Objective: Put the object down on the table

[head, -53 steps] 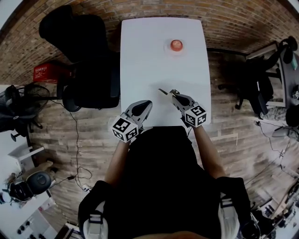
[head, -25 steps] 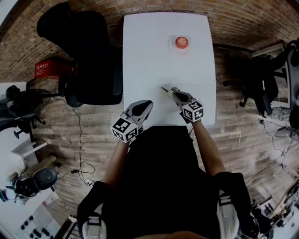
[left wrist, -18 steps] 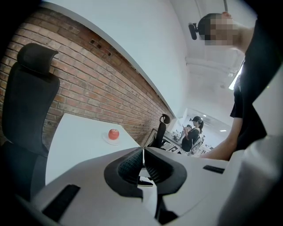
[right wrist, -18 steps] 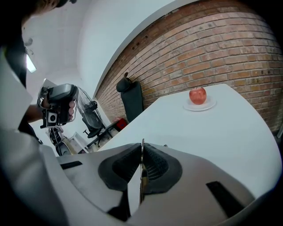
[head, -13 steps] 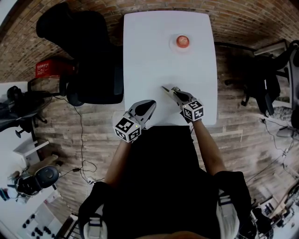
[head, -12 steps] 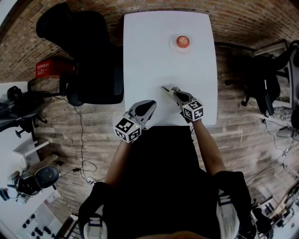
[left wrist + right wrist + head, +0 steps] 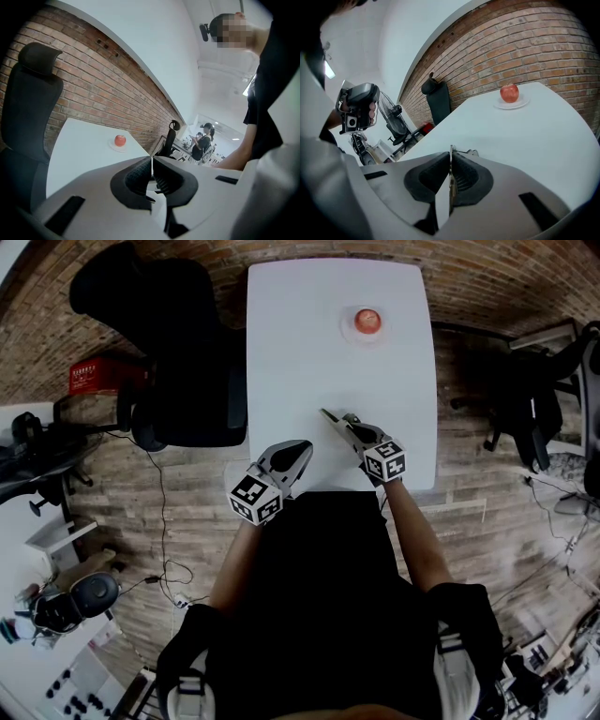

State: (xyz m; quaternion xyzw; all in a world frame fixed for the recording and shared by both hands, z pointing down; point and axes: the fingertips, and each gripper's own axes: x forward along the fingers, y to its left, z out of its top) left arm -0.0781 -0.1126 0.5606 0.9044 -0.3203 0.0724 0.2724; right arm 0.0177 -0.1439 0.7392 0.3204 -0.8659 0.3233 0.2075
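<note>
My right gripper [image 7: 345, 424] hovers over the near part of the white table [image 7: 309, 352], shut on a thin metal blade, apparently a knife [image 7: 329, 415], whose tip sticks out toward the far left. In the right gripper view the blade [image 7: 450, 165] stands on edge, pinched between the dark pads of that gripper [image 7: 450, 161]. My left gripper [image 7: 298, 448] is shut with nothing in it at the table's near edge; its view shows the jaws of the left gripper [image 7: 152, 161] pressed together. A red apple [image 7: 366, 321] on a small white plate rests at the far end, also in view as an apple [image 7: 120, 140] and apple [image 7: 509, 92].
A black office chair [image 7: 178, 381] stands against the table's left side, with a red crate [image 7: 94, 381] beyond it. More chairs and desks are at the right [image 7: 525, 399]. A floor fan [image 7: 391, 112] and a person [image 7: 205, 140] are in the background.
My right gripper has edged slightly toward the far left with the knife still pinched. The left gripper has stayed almost where it was.
</note>
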